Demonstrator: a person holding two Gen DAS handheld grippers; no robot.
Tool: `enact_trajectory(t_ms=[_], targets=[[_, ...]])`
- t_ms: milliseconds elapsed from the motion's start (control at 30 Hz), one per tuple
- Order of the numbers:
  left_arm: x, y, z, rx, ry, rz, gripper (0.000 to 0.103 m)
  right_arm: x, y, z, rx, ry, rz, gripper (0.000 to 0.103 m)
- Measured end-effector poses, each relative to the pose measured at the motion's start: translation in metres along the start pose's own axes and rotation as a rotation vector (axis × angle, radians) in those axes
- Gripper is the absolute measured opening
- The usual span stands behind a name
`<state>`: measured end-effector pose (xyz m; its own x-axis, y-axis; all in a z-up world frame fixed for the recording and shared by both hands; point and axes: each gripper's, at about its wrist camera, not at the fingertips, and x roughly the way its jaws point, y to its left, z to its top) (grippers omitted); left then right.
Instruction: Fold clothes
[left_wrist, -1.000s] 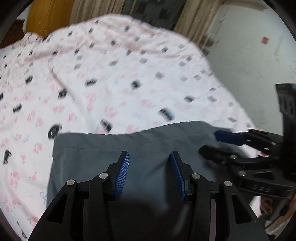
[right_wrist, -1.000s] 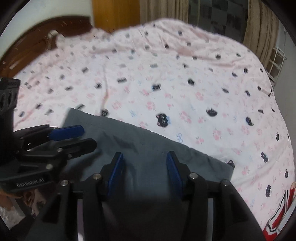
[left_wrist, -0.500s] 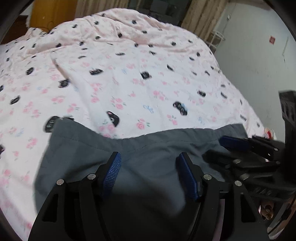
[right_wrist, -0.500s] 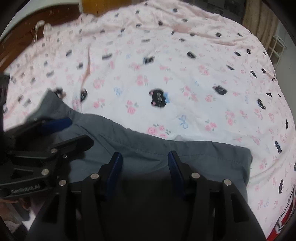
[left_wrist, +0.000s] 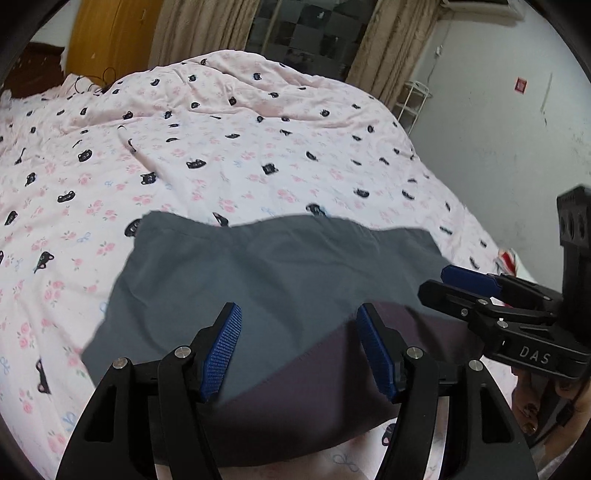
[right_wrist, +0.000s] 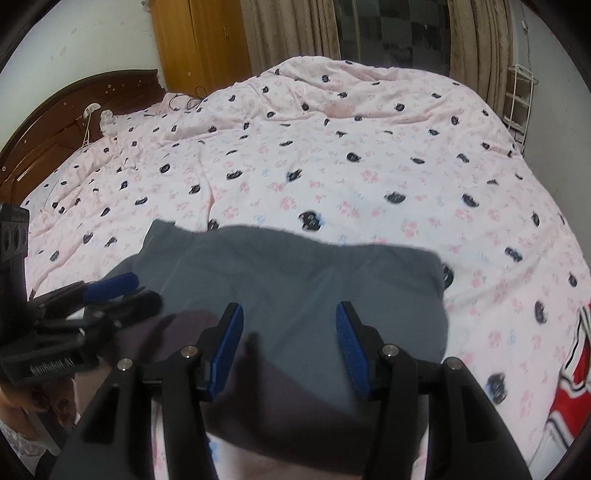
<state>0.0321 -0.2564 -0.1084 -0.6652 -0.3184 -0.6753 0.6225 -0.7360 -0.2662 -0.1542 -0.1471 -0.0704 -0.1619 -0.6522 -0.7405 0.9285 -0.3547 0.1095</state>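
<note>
Grey garment (left_wrist: 280, 280) lies spread at the bed's (left_wrist: 258, 155) near edge, under and ahead of my left tongs (left_wrist: 299, 347) and right tongs (right_wrist: 290, 345), both wide open, gripping nothing.

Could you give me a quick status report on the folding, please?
Left tool open, right tool open, both above the grey garment. Garment flat on the pink bedspread. Nothing in the way.

grey garment (left_wrist: 280, 273) flat on bedspread (left_wrist: 221, 155) | left gripper (left_wrist: 299, 347) jaws apart
</note>
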Motion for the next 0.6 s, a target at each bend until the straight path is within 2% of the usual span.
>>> enact_trajectory(t_ms=[233, 400, 500, 600], targets=[[0.015, -0.008, -0.014, 0.068, -0.011, 0.057, 0.061, 0.022, 0.0, -0.02, 0.019, 0.033, -0.018, 0.054], [0.026, -0.008, -0.024, 0.085, -0.02, 0.087, 0.063, 0.038, 0.0, -0.03, 0.001, 0.057, -0.05, 0.064], [0.031, -0.007, -0.027, 0.091, -0.023, 0.091, 0.064, 0.048, -0.009, -0.034, 0.041, 0.069, -0.022, 0.068], [0.032, -0.008, -0.03, 0.097, -0.03, 0.097, 0.064, 0.053, -0.013, -0.04, 0.054, 0.042, -0.004, 0.069]])
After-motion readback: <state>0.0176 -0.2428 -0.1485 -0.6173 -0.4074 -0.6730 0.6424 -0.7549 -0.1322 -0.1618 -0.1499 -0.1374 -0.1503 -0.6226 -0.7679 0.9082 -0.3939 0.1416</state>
